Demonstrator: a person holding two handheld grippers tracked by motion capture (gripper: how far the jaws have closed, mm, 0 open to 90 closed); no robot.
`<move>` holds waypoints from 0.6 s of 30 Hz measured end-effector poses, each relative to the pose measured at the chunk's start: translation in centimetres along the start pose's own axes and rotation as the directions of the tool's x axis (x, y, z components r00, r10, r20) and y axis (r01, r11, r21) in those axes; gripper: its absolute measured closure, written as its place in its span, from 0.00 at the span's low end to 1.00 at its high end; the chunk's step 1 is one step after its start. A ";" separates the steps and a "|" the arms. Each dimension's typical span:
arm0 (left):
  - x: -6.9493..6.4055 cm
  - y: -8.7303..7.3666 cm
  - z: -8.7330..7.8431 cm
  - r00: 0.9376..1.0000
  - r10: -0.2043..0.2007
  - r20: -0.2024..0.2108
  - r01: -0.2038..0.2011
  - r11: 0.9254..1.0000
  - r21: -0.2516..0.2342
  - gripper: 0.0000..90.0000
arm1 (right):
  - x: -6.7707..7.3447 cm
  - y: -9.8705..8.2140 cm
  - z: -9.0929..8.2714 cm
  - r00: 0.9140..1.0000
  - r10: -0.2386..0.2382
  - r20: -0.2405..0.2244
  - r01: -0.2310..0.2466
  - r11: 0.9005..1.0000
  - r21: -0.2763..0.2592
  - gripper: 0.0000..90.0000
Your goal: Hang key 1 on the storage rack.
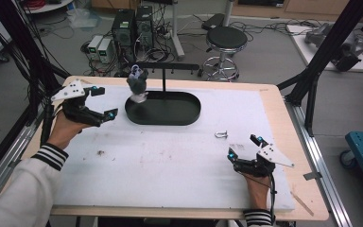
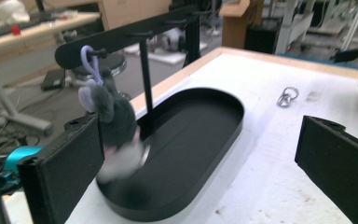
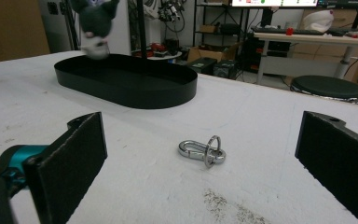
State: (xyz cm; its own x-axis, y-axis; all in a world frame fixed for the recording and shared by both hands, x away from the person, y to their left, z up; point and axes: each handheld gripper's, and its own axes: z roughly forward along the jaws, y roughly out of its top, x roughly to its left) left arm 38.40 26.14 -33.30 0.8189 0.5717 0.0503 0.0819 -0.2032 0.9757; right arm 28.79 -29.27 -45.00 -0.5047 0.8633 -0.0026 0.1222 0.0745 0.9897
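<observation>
Left gripper [image 1: 105, 101]: its two black jaws stand wide apart with nothing between them; it is near the left end of the stand, just beside the toy but not touching it.
Right gripper [image 1: 246, 146]: jaws also spread wide and empty; it rests low over the white foam table cover [image 1: 170, 161], facing the metal clip.
Small grey plush toy with a lilac loop [image 2: 114, 119]: it hangs by the loop from a peg of the black metal hanger bar [image 2: 135, 37], over the left end of the black oval tray [image 2: 214, 140]. It looks blurred, so I judge that it is swinging.
Handling of the toy: probably very light, soft and easy to squash, not fragile, not slippery. I think the best place to hold is the body below the loop; the loop itself is thin and harder to pinch.
Direction of the toy: long axis about vertical, loop up, pale lower part down toward the tray.
Small silver metal clip with a ring [image 3: 203, 150]: it lies flat on the foam, well apart from the tray, long axis across the right gripper view.
</observation>
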 end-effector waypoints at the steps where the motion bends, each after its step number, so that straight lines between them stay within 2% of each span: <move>1: -0.2 -0.2 -0.1 1.000 -0.001 0.006 0.001 1.000 -0.008 0.02 | 0.0 0.0 0.0 1.000 -0.001 0.000 0.001 1.000 -0.001 0.01; 4: -1.0 -0.9 -0.7 0.999 0.007 0.038 -0.005 0.998 -0.060 0.02 | 0.0 0.0 0.0 1.000 -0.012 -0.003 0.012 1.000 -0.003 0.01; 6: -1.7 -1.0 -0.9 0.997 0.017 0.074 -0.012 0.998 -0.064 0.02 | 0.0 0.0 0.0 1.000 -0.013 -0.005 0.013 1.000 -0.004 0.01; 9: -2.8 -1.4 -1.4 0.995 0.052 0.088 -0.040 0.989 -0.139 0.02 | -0.1 0.0 0.0 1.000 -0.007 0.001 0.007 1.000 -0.009 0.01; 11: -3.5 -2.0 -1.6 0.994 0.068 0.086 -0.055 0.988 -0.146 0.02 | -0.1 0.0 0.0 1.000 0.002 0.000 -0.002 1.000 -0.008 0.01; 16: -4.6 -4.3 -1.7 0.995 0.052 0.090 -0.038 0.989 -0.141 0.02 | 0.0 0.0 0.0 1.000 -0.002 0.002 0.002 1.000 -0.001 0.01; 18: -4.7 -5.2 -1.7 0.995 0.044 0.087 -0.030 0.987 -0.159 0.02 | 0.0 0.0 0.0 1.000 -0.004 0.005 0.004 1.000 -0.001 0.01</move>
State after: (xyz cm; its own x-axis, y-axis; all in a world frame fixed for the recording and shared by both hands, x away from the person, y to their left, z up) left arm 33.17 25.89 -38.23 0.8678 0.4912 0.0745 -0.0337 -0.0913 0.9953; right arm 28.78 -29.26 -45.01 -0.5013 0.8652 -0.0076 0.1191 0.0777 0.9898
